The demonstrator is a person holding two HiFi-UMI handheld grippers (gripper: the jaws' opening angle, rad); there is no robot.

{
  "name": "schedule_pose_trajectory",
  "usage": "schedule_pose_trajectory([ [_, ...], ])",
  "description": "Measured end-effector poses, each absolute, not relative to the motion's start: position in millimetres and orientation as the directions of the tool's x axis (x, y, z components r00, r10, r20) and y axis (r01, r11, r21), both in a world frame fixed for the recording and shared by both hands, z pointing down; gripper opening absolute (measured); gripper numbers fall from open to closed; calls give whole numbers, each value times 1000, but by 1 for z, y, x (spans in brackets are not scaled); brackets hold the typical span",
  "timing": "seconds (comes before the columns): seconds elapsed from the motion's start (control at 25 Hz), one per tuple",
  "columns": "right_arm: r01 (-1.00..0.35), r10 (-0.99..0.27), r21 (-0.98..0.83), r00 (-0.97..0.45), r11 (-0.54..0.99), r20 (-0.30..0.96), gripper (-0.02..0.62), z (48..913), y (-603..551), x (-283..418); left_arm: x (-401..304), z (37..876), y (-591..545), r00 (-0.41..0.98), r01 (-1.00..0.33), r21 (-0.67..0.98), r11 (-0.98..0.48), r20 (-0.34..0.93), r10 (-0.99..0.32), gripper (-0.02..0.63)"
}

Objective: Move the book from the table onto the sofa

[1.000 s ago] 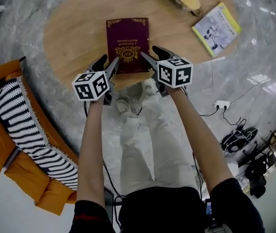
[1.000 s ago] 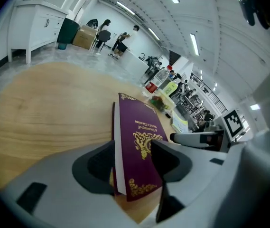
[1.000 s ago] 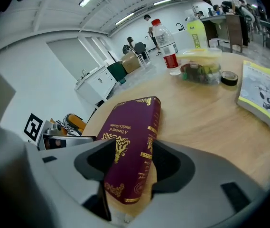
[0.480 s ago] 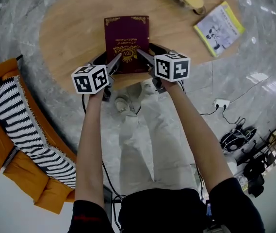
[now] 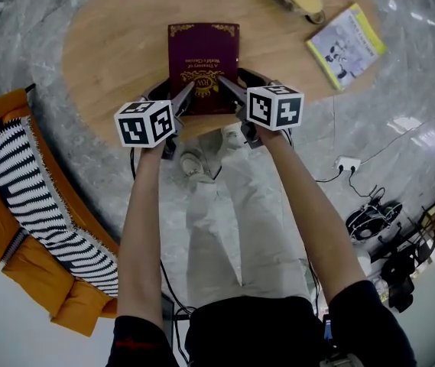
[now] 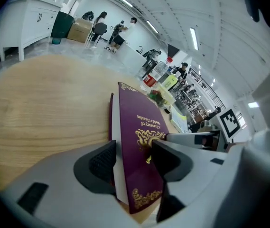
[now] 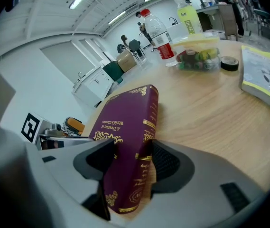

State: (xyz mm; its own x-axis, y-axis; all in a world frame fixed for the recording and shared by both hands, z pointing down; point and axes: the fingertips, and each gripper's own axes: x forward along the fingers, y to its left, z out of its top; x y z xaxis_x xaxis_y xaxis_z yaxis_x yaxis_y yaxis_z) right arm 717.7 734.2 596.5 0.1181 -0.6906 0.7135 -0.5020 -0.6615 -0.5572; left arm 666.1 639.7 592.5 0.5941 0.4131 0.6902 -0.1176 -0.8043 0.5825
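Left gripper [image 6: 133,157] is clamped on the page edge of a maroon hardback book [image 5: 203,60], and right gripper [image 7: 133,158] is clamped on its spine, both at the book's near end. The book sits at the near edge of the wooden table [image 5: 118,44]. Raising both sides together and level should stop it twisting on the way left to the orange sofa [image 5: 30,274]

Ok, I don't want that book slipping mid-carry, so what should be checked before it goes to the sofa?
1. Left claw shut on the book's page edge: ok.
2. Right claw shut on its spine side: ok.
3. Book clear of the table: cannot tell.
4. Magazine apart from the book: ok.
5. Sofa in sight at the left: ok.
6. Bare seat beside the striped throw: cannot tell.
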Motion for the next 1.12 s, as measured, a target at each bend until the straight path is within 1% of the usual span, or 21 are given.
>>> schedule_pose_trajectory([
  [0.28,-522,-701,-550,138,-652,700,259,564,738,709,658,562,643,612,-78,567,-820,676,410,250],
  [0.56,-551,-712,-543,142,-634,688,259,522,744,689,637,519,652,631,-71,548,-833,671,388,250],
  [1.12,-741,-775,-460,129,-490,618,258,372,712,661,596,373,630,757,-87,463,-882,606,243,249],
])
